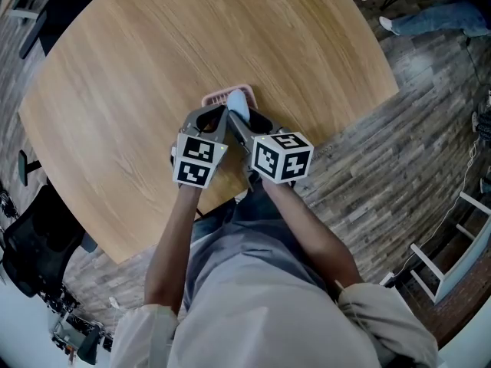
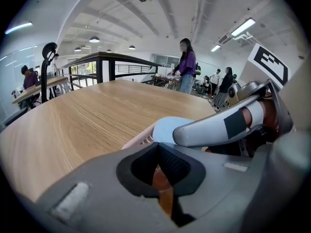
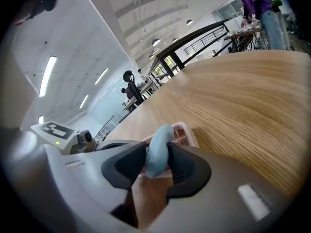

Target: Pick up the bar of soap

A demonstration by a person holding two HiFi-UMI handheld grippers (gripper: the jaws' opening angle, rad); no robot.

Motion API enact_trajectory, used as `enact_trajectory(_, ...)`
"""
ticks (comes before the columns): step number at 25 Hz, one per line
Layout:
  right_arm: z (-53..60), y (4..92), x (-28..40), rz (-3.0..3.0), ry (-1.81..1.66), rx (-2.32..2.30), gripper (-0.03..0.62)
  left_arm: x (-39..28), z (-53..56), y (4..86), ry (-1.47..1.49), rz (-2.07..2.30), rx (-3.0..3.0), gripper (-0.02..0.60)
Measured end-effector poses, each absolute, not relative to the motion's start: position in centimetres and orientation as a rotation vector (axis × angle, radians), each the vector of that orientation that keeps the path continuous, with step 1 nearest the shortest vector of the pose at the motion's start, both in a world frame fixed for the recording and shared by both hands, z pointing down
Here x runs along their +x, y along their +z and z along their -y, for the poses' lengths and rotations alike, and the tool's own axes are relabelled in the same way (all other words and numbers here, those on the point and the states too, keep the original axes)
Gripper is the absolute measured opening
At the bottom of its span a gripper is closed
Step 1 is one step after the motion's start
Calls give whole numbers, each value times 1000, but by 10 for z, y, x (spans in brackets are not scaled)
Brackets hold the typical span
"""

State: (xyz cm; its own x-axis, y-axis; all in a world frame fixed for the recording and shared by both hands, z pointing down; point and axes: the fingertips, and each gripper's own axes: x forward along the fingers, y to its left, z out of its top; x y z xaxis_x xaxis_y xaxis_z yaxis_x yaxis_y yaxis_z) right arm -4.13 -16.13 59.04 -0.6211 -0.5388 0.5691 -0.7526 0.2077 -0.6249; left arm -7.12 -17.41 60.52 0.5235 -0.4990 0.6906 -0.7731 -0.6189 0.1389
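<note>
A pale blue bar of soap [image 1: 238, 102] stands on edge in a pink soap dish [image 1: 219, 96] near the front edge of the round wooden table [image 1: 146, 67]. My right gripper [image 1: 240, 116] reaches it from the near side. In the right gripper view the soap [image 3: 159, 152] sits between the two black pads, which press on both its faces, and the dish [image 3: 188, 132] shows just beyond. My left gripper [image 1: 216, 118] is beside it on the left. Its jaws [image 2: 156, 145] meet at the tips on the near rim of the dish [image 2: 138, 141], with the soap [image 2: 165, 129] behind.
The table's front edge [image 1: 253, 182] runs just under my hands, with plank floor [image 1: 383, 152] beyond it. A dark office chair [image 1: 34, 244] stands at the left. Several people stand far off across the room in both gripper views.
</note>
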Motion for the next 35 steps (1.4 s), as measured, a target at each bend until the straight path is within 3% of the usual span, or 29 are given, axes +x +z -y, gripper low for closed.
enact_trajectory(35, 165, 594, -52, 2199, 1416, 969, 135, -81, 177, 606, 832, 1137, 2275, -3)
